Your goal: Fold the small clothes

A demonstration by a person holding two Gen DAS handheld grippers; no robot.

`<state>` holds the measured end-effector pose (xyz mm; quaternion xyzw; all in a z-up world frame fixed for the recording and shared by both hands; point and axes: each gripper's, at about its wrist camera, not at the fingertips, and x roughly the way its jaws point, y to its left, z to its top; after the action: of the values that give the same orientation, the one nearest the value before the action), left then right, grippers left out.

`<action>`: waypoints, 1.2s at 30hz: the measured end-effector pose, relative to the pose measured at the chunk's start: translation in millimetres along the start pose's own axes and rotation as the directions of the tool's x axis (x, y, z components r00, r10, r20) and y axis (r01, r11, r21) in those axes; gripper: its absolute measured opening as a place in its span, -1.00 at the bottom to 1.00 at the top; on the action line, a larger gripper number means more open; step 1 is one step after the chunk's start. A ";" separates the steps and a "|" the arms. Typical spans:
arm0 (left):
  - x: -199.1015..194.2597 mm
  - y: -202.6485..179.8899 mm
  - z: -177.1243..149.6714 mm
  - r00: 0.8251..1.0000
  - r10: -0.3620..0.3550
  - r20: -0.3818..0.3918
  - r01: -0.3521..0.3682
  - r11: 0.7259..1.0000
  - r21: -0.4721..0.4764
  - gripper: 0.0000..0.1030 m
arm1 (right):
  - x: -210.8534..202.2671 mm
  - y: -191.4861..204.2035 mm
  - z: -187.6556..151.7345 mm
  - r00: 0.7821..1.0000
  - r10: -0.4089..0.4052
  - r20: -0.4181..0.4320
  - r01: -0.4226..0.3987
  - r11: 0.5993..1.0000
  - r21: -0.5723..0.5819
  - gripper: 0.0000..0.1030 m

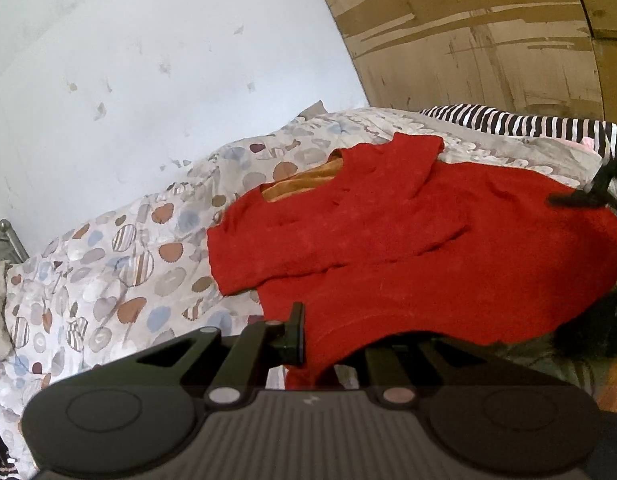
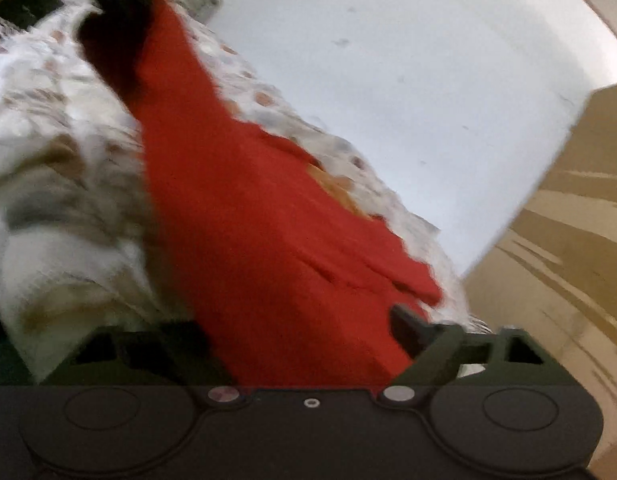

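Observation:
A small red knitted top (image 1: pixel 408 248) with an orange lining at the neck lies on a patterned bedspread (image 1: pixel 120 264), one sleeve folded across its chest. My left gripper (image 1: pixel 332 340) is shut on the top's bottom hem; only its left finger (image 1: pixel 294 332) shows, the right one is under the cloth. The right gripper (image 1: pixel 592 190) shows at the top's far right edge. In the blurred right wrist view the same top (image 2: pixel 244 208) runs from between my right gripper's (image 2: pixel 308 344) fingers, which hold its edge. The left gripper is a dark shape (image 2: pixel 112 40) at the far end.
A pale wall (image 1: pixel 148 60) stands behind the bed and a wooden headboard (image 1: pixel 488 32) at the right. A black-and-white striped garment (image 1: pixel 528 124) lies beyond the top. A metal bedpost (image 1: pixel 10 236) shows at the left edge.

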<state>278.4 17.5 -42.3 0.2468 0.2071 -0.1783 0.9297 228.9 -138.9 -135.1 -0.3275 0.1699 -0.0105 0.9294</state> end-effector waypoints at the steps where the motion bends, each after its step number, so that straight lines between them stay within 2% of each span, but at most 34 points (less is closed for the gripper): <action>1: -0.2 0.0 -2.2 1.000 -0.001 -0.001 0.001 1.000 -0.005 -0.86 | 0.4 -8.4 -7.7 0.999 -0.031 -0.012 0.031 0.999 -0.009 0.48; 5: -0.3 -2.3 -14.8 1.000 0.013 -0.004 -0.013 1.000 -0.006 -0.87 | -3.9 -42.5 -40.2 0.993 -0.110 -0.034 0.109 0.994 -0.031 0.46; 8: 0.1 -4.4 -24.8 1.000 0.014 -0.015 -0.015 1.000 -0.015 -0.87 | -7.2 -56.1 -59.1 0.989 -0.135 -0.052 0.130 0.988 -0.088 0.29; 9: 0.0 -4.6 -27.3 1.000 0.012 -0.016 -0.012 1.000 -0.024 -0.87 | -8.5 -60.0 -65.0 0.990 -0.129 -0.056 0.124 0.988 -0.090 0.05; 10: -0.4 -5.9 -29.5 1.000 0.011 -0.014 -0.012 1.000 -0.029 -0.87 | -8.5 -62.5 -69.8 0.991 -0.119 -0.062 0.113 0.989 -0.091 -0.26; 11: -1.4 -7.3 -30.8 1.000 0.014 -0.011 -0.014 0.999 -0.031 -0.87 | -10.7 -64.3 -72.8 0.993 -0.103 -0.065 0.097 0.991 -0.093 -0.41; 12: -3.3 -8.7 -31.5 1.000 0.021 -0.002 -0.021 0.999 -0.032 -0.87 | -12.9 -64.7 -74.5 0.994 -0.088 -0.062 0.082 0.992 -0.098 -0.72; 13: -6.2 -10.1 -31.7 0.999 0.031 0.012 -0.031 0.999 -0.032 -0.88 | -15.3 -63.8 -74.2 0.995 -0.082 -0.056 0.075 0.992 -0.104 -0.87; 17: -20.8 -13.2 -28.0 0.990 0.107 0.092 -0.104 0.994 -0.030 -0.89 | -29.1 -68.2 -62.9 0.997 -0.072 -0.018 0.070 0.992 -0.103 -0.90; 21: -39.7 -9.0 -22.3 0.975 0.153 0.161 -0.141 0.987 -0.083 -0.89 | -49.0 -86.0 -48.9 0.996 -0.091 0.024 0.093 0.992 -0.081 -0.91; 25: -77.6 -4.3 -16.8 0.957 0.172 0.232 -0.150 0.982 -0.112 -0.89 | -81.5 -106.1 -30.2 0.991 -0.105 0.085 0.110 0.992 -0.062 -0.91; 27: -102.0 -1.5 -15.7 0.956 0.161 0.245 -0.131 0.982 -0.134 -0.90 | -102.0 -116.5 -19.7 0.990 -0.098 0.102 0.102 0.994 -0.033 -0.91; 31: -154.2 -1.6 -16.5 0.956 0.146 0.256 -0.105 0.980 -0.167 -0.89 | -149.2 -145.0 1.0 0.992 -0.056 0.114 0.042 0.992 0.123 -0.91; 36: -214.7 -5.7 -12.6 0.945 0.168 0.282 -0.128 0.979 -0.156 -0.89 | -215.3 -154.5 15.3 0.988 -0.052 0.142 0.028 0.986 0.164 -0.91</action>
<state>89.6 68.7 47.1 0.1686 0.0593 -0.1281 0.9755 45.2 -222.8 37.2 -0.2545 0.0934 -0.0191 0.9624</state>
